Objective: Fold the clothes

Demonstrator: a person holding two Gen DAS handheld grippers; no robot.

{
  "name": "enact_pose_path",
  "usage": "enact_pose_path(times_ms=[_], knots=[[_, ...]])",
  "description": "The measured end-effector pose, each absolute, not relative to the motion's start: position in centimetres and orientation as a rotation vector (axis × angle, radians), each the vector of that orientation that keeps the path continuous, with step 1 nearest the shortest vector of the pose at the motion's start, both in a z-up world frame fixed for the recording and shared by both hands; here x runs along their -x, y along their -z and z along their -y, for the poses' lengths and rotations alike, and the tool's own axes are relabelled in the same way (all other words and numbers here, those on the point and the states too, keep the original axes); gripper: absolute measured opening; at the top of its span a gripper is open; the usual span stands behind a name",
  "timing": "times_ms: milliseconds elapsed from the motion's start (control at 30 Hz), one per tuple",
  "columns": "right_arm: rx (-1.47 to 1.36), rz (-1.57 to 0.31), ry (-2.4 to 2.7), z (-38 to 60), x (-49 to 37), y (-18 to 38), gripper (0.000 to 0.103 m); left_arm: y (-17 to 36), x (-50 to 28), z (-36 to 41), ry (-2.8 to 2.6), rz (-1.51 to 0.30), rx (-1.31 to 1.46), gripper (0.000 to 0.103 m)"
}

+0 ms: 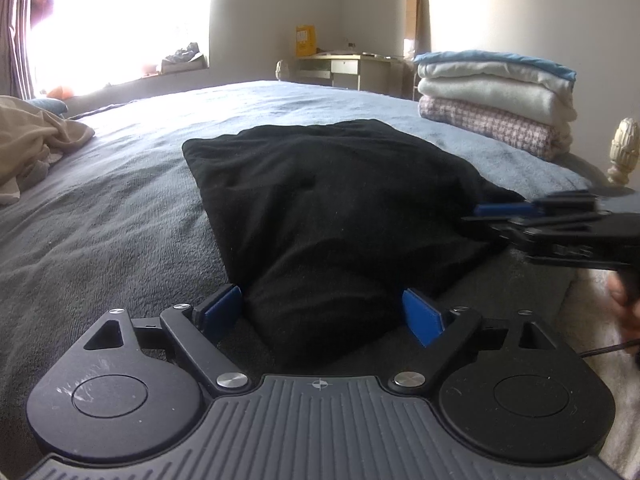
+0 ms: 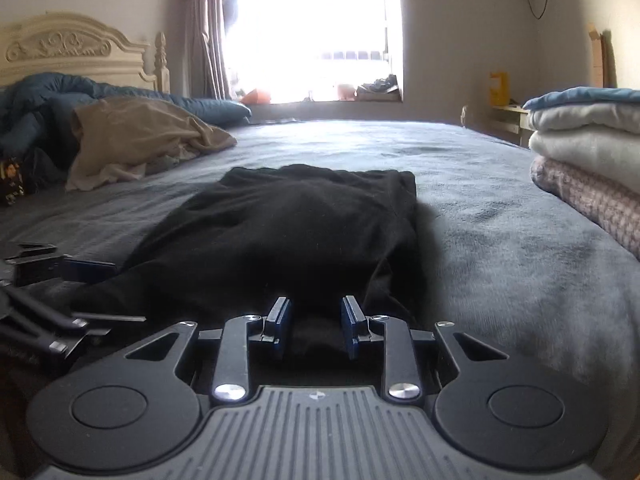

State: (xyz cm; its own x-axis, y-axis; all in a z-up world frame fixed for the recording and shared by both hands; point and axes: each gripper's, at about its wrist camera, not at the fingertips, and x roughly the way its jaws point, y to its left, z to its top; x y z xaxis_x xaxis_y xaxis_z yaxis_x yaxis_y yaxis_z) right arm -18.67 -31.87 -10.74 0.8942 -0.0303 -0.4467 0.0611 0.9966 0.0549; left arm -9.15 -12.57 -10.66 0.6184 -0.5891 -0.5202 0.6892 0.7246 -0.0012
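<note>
A black garment (image 1: 332,200) lies folded into a long shape on the grey bed cover (image 1: 120,220). Its near end bulges up between the blue pads (image 1: 222,308) of my left gripper (image 1: 322,312), whose jaws stand wide and do not squeeze it. My right gripper (image 2: 316,320) is closed narrowly on a bunched corner of the same black garment (image 2: 280,232). In the left wrist view the right gripper (image 1: 500,216) comes in from the right at the cloth's edge. The left gripper (image 2: 104,292) shows at the left edge of the right wrist view.
A stack of folded blankets (image 1: 492,96) sits at the bed's right side, beside a cream bedpost (image 1: 622,148). A crumpled beige cloth (image 2: 140,136) and a blue duvet (image 2: 40,100) lie near the headboard (image 2: 60,48). A hand (image 1: 624,300) holds the right gripper.
</note>
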Motion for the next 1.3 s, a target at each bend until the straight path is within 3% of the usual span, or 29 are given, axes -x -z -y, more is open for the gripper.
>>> enact_pose_path(times_ms=[200, 433, 667, 800, 1067, 1300], knots=[[-0.06, -0.493, 0.004, 33.2, 21.5, 9.2, 0.029, 10.6, 9.2, 12.8, 0.744, -0.531, -0.225, 0.093], [-0.046, -0.279, -0.079, 35.3, 19.3, 4.7, 0.029, 8.9, 10.0, 11.9, 0.713, -0.521, -0.231, 0.093], [-0.049, -0.414, -0.146, 38.0, 11.4, 7.6, 0.028, 6.7, 9.4, 12.1, 0.75, -0.469, -0.146, 0.093], [-0.133, -0.485, -0.137, 40.6, 12.6, 9.8, 0.015, 8.0, 8.0, 13.9, 0.764, -0.541, -0.134, 0.092], [-0.006, -0.447, -0.083, 41.4, 15.1, 5.9, 0.019, 9.5, 7.6, 14.8, 0.764, -0.587, -0.137, 0.093], [0.14, -0.422, -0.201, 38.7, 5.0, 4.6, 0.019, 9.6, 7.9, 14.8, 0.757, -0.581, -0.148, 0.094]])
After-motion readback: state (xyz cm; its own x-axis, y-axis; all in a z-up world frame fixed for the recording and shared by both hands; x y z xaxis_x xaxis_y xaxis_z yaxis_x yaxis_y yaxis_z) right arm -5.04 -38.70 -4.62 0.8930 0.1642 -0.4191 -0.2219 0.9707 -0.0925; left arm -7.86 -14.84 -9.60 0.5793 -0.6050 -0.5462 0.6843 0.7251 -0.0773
